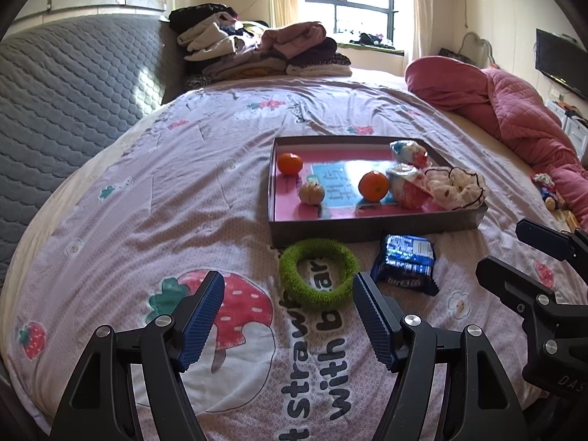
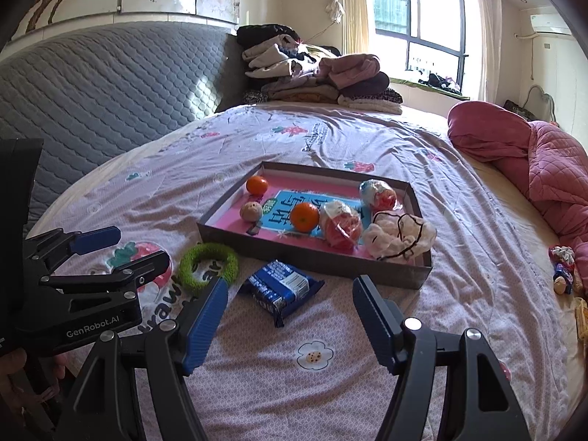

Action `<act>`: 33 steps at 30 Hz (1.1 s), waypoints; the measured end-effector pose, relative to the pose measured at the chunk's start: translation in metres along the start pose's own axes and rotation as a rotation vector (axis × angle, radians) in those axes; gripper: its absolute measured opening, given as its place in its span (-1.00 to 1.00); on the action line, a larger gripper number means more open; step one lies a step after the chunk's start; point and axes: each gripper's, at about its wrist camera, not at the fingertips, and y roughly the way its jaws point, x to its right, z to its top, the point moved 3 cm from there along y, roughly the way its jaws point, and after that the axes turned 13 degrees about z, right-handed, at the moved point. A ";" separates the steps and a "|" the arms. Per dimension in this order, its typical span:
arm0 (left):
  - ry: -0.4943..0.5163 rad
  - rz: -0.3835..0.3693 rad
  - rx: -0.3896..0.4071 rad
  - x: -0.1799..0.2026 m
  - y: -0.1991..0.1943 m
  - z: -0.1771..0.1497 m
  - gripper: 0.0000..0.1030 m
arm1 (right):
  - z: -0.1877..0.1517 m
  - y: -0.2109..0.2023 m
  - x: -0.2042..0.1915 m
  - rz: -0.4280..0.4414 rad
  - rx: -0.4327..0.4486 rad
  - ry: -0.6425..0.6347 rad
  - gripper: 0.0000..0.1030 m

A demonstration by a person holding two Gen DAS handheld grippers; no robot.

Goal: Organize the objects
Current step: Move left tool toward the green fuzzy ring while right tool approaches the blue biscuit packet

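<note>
Broad bare stretches of the pink strawberry-print quilt [image 1: 147, 198] surround the shallow grey cardboard tray [image 2: 308, 255]. The tray holds two orange tangerines [image 2: 304, 217], one tan walnut [image 2: 251, 211], two wrapped snacks [image 2: 340, 224] and one white mesh bag [image 2: 398, 235]. Just beside its near wall lie one fuzzy green ring [image 1: 318, 275] and one blue biscuit packet [image 2: 281, 286]. The left gripper [image 1: 288, 316] and right gripper [image 2: 290, 316] gape wide, holding nothing.

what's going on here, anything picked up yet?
Nothing yet. A person holds both grippers over the bed, jaws open and empty. The left gripper points at the green ring, the right gripper at the blue snack packet. Both items lie on the quilt just outside the tray, which already holds two tangerines, a walnut-like ball and some bagged items.
</note>
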 end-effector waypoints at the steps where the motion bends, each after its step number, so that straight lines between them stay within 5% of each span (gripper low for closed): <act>1: 0.003 0.002 -0.004 0.001 0.002 -0.002 0.43 | -0.002 0.002 0.000 0.000 -0.004 -0.002 0.36; 33: -0.013 -0.005 -0.101 0.010 0.084 -0.008 0.43 | -0.027 0.086 0.030 0.009 -0.136 -0.026 0.36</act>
